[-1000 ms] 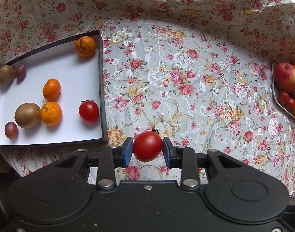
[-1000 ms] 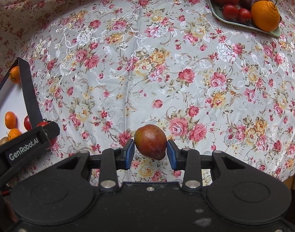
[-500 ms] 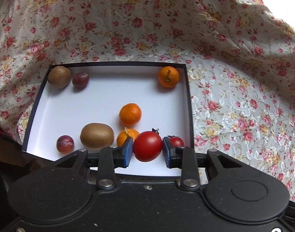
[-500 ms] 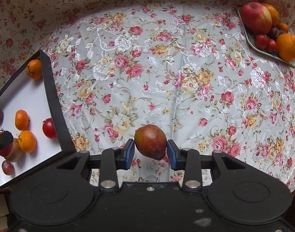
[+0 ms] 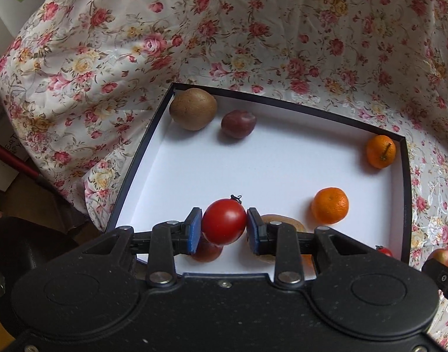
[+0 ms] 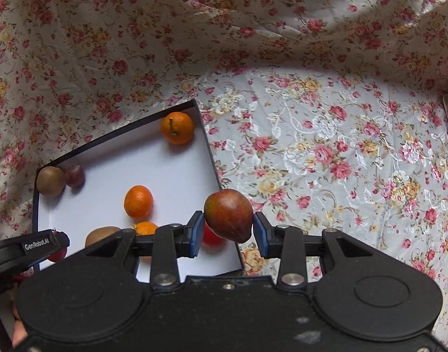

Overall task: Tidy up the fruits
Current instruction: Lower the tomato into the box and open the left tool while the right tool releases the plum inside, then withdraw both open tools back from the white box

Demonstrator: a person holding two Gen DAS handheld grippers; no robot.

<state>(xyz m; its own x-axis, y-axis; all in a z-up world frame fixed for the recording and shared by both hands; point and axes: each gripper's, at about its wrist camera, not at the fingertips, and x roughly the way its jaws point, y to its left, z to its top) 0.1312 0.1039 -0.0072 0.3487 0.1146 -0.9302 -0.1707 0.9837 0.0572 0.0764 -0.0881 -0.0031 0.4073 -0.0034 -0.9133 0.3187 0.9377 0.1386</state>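
Floral tablecloth [image 6: 326,152] underlies the white tray [image 5: 271,170]; left jaws clamp a tomato [image 5: 224,221], right jaws a pear [image 6: 228,215].

Matte black plastic left gripper [image 5: 224,228] and right gripper [image 6: 227,234], lower frame: blue rubber pads [image 5: 193,229] on the fingers, silver round screws, two raised discs on each housing. White "GenRobot.AI" lettering [image 6: 36,244] at lower left.
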